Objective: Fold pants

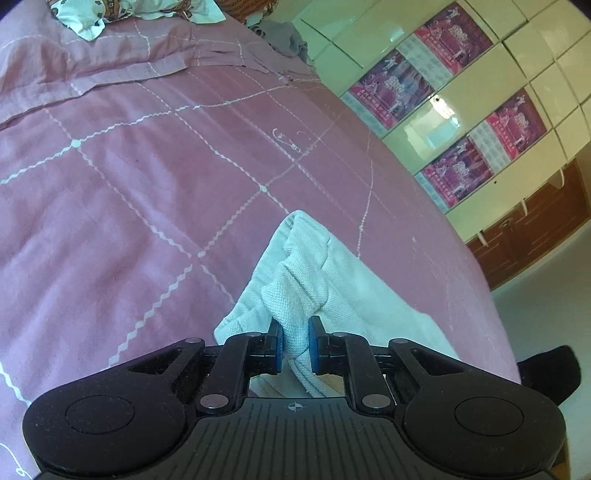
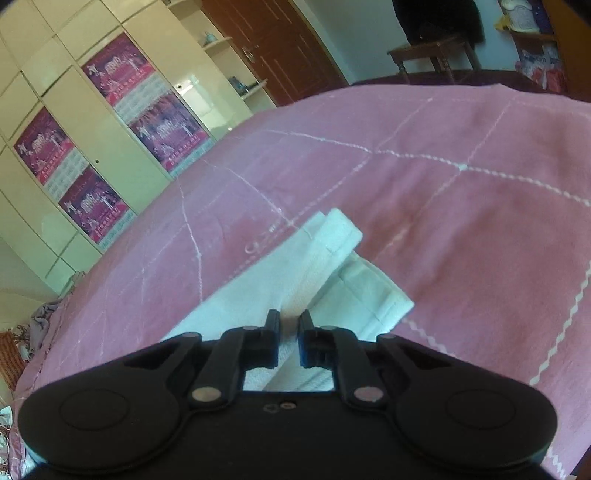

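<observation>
White pants [image 1: 343,280] lie on a pink bedspread [image 1: 129,184]. In the left wrist view my left gripper [image 1: 295,341] is shut on a bunched fold of the pants cloth, which rises in a ridge ahead of the jaws. In the right wrist view my right gripper [image 2: 288,339] is shut on another part of the white pants [image 2: 332,266], with a folded end and a hemmed leg end lying ahead on the bedspread [image 2: 461,221].
A pillow [image 1: 92,70] and patterned cloth [image 1: 129,11] lie at the bed's head. A cream wardrobe with pink posters [image 1: 461,110] stands beside the bed and also shows in the right wrist view [image 2: 92,129]. A wooden door [image 2: 280,48] and a small table [image 2: 432,51] stand beyond the bed.
</observation>
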Demonstrator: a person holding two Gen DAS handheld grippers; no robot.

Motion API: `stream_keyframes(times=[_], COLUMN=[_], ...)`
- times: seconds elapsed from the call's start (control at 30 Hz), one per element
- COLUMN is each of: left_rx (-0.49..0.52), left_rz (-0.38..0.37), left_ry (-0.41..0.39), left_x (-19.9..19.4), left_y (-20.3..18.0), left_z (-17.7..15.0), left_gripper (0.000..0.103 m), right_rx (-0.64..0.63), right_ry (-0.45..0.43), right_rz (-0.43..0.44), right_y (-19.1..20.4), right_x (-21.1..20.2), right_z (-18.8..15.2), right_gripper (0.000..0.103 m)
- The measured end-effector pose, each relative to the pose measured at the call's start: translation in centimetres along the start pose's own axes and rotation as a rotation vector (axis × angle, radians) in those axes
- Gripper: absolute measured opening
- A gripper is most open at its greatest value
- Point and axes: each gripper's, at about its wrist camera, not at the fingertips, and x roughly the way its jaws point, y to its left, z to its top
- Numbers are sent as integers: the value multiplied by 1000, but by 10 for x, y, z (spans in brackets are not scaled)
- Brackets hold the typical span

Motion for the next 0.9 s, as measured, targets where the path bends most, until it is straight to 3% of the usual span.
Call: stream_keyframes(times=[0.07, 0.13, 0.17, 0.2, 0.27, 0.3, 0.37, 0.4, 0.47, 0.6, 0.7, 0.77, 0.8, 0.9], left_rx=[11, 5, 6, 26, 77, 97, 165, 217, 359, 574, 624, 626, 640, 614], left_rz=[40, 36, 31, 40, 107, 153, 242, 251, 189, 8, -5, 60, 51, 46], left_ry=[46, 36, 28, 26, 14, -21, -130, -178, -224, -149, -44, 77, 60, -5], left_x=[12, 11, 6, 1, -12, -26, -52, -61, -66, -24, 19, 49, 46, 28], left_y=[5, 8, 7, 4, 0, -2, -19, -34, -79, -162, -184, -175, -173, -179], left_z=[-5, -8, -10, -12, -18, -22, -28, -32, -46, -91, -118, -132, -133, -119], left_gripper=[14, 18, 18, 23, 43, 46, 46, 46, 46, 46, 46, 46, 46, 46], right_rx=[-38, -36, -12, 2, -9, -40, -115, -155, -245, -446, -570, -638, -656, -660], right_ry=[5, 102, 119, 108, 70, 34, -53, -82, -86, 24, 114, 222, 272, 261], right_rz=[-32, -122, -117, -102, -113, -145, -220, -209, -137, 117, 248, 190, 133, 131], right_y=[2, -8, -14, -17, -13, -10, -2, 3, 25, 107, 159, 174, 175, 185], right_x=[1, 23, 29, 26, 12, 4, -17, -25, -34, -17, 4, 31, 45, 41], right_z=[-4, -12, -15, -14, -12, -12, -13, -14, -18, -60, -113, -143, -154, -147], right_gripper=[9, 9, 9, 12, 29, 35, 32, 30, 28, 25, 26, 27, 27, 27])
